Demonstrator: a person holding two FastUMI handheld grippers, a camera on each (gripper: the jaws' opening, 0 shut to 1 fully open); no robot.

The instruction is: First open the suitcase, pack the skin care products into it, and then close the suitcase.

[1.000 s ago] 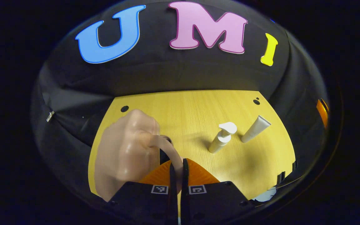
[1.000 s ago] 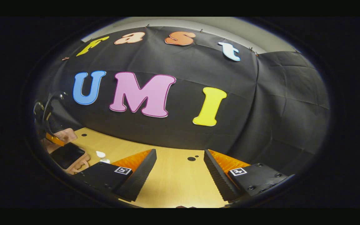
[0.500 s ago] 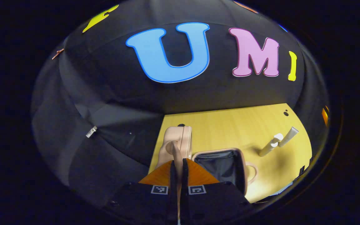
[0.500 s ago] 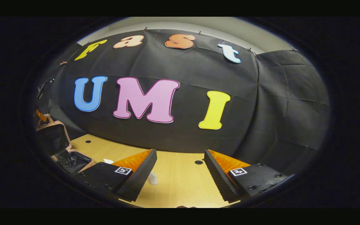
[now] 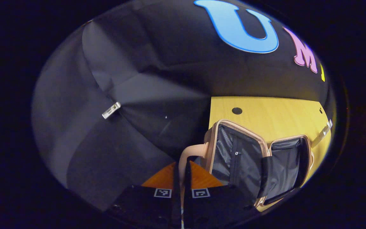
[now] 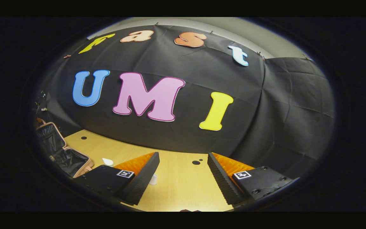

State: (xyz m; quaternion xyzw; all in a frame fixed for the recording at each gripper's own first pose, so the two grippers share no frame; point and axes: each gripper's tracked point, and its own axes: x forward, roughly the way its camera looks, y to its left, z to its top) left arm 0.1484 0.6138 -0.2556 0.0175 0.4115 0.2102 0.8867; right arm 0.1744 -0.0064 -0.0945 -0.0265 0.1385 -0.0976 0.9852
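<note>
In the left gripper view, the left tongs (image 5: 181, 167) sit at the bottom, fingers pinched together on the pink handle (image 5: 189, 154) of the suitcase (image 5: 233, 152). The case lies spread open on the yellow-wood worktop (image 5: 275, 111): its lid half stands up just right of the handle, dark lining and a small zip pull showing, and the base half lies flat to the right — both look unpacked (the lining is dim, so small items would be hard to tell). At the far right edge a pale tube (image 5: 324, 130) rests on the wood beyond the case.

In the right gripper view, the suitcase (image 6: 70, 160) sits at far left, lid up. A white pump top (image 6: 108, 161) peeks out beside it. The right tongs (image 6: 183, 178) hang spread wide over bare worktop (image 6: 176, 187) — gripping nothing.
</note>
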